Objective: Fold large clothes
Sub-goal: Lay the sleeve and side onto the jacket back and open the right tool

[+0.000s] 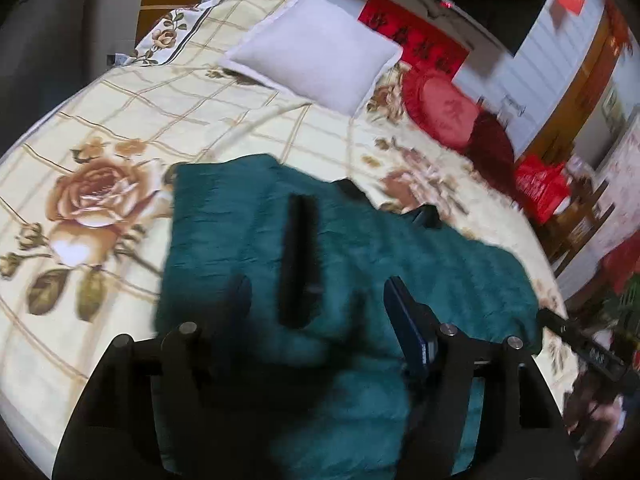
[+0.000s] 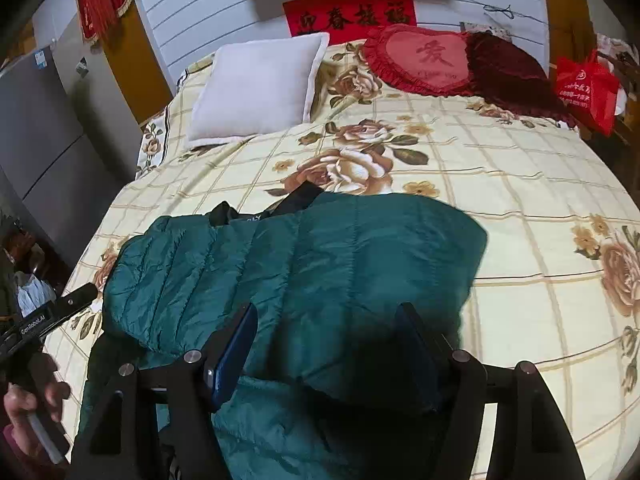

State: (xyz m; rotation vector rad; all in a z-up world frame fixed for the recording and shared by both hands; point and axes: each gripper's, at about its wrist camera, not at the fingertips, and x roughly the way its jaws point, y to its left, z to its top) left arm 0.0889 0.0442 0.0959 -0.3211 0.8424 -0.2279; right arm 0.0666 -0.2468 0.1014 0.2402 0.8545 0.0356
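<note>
On the bed [image 1: 120,92], as the left wrist view shows it, the teal padded jacket [image 1: 400,248] lies spread across the floral cover, presumably laid flat to be folded. The left hand-held gripper [image 1: 316,300] hangs above it with its jaws apart and nothing pinched between them. A dark blurred bar crosses the gap; whether it is strap, trim or smear cannot be told. The jacket's near hem is cut off behind the gripper frame. From the right wrist view, the same jacket [image 2: 320,264] shows one half doubled over the other, black lining or collar peeping at its far edge. The right hand-held gripper [image 2: 324,344] stands open just over the near fold, gripping nothing. Beneath its frame the cloth is in shadow and contact cannot be judged. A white pillow [image 2: 256,88] rests well apart at the head.
</note>
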